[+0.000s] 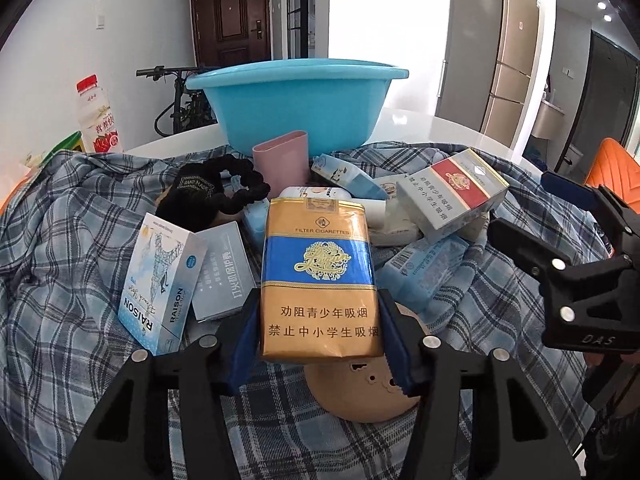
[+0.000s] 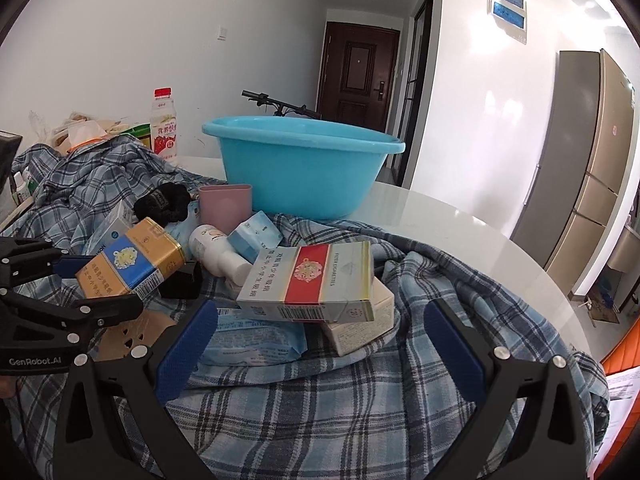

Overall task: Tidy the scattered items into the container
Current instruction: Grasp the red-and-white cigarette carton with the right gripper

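We are gripping the gold-and-blue cigarette pack (image 1: 320,276) with our left gripper (image 1: 320,344), its blue pads pressing the pack's two sides and holding it upright above the plaid cloth (image 1: 80,220). Our right gripper (image 2: 320,344) is standing with its jaws wide apart and nothing between them, pointing over the red-and-white cigarette pack (image 2: 316,280), which is lying on a cream box (image 2: 360,324).

The held pack is hiding much of the pile in our left view: a tan perforated object (image 1: 360,392) is peeking out below it, too covered to identify. A white bottle (image 2: 216,256) is lying on its side; our left view is showing only a sliver of it. The pale blue packet (image 2: 256,340) is half buried under the boxes.

Further out, a RAISON box (image 1: 160,280), a black scrunchie (image 1: 236,188) and a pink cup (image 1: 282,160) are sitting just before the blue basin (image 1: 300,100), which is standing on the white table (image 2: 460,232). Its inside is hidden from both views. Our right view alone is showing the left gripper from the side, and a red-capped drink bottle (image 2: 164,124) is standing behind.
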`<state>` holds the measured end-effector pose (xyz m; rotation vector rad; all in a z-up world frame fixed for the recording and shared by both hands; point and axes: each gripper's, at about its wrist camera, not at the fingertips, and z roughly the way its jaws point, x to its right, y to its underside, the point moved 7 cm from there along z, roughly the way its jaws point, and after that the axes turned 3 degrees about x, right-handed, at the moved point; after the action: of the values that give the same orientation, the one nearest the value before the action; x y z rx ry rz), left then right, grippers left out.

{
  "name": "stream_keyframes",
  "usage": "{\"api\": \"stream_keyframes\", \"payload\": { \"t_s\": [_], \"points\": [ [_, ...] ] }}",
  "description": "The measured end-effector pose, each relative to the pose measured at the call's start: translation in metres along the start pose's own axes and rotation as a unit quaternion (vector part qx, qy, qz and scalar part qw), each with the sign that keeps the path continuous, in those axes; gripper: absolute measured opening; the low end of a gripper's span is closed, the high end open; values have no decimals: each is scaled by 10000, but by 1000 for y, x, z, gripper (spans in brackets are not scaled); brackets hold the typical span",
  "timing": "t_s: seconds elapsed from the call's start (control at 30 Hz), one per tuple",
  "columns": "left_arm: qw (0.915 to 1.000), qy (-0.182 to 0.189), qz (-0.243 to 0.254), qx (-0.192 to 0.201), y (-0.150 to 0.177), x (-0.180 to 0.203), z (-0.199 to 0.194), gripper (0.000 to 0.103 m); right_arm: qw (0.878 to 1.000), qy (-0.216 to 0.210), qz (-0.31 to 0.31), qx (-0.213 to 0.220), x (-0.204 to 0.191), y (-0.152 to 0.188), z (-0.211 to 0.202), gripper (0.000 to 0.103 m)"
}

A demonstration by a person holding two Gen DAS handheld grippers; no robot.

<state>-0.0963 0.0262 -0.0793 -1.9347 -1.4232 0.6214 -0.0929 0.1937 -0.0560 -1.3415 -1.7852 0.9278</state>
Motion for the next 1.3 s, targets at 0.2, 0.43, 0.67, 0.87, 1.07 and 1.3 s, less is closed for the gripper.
{"api": "stream_keyframes", "payload": {
  "t_s": [0.2, 0.43, 0.67, 0.87, 1.07, 1.3],
  "points": [
    [9999, 57, -83, 5, 3, -7, 1, 57, 9986, 373, -314, -198, -7, -1, 23, 103],
    [9998, 67, -178, 40, 4, -10, 4, 57, 9936, 707, -742, -476, -19, 5, 45, 103],
    [9996, 28, -269, 17, 5, -15, 6, 57, 9949, 693, -613, -397, -12, 4, 40, 88],
    [9994, 57, -331, 42, 1, -16, -2, 57, 9989, 121, 86, -442, 2, 4, 22, 88],
    [9997, -2, -220, 41, 1, -13, -13, 57, 9982, -65, 481, -349, 21, 3, -1, 88],
    [9997, 138, -221, -16, 4, -11, -22, 57, 9963, -381, 699, -326, 28, -1, -13, 88]
  ]
}}
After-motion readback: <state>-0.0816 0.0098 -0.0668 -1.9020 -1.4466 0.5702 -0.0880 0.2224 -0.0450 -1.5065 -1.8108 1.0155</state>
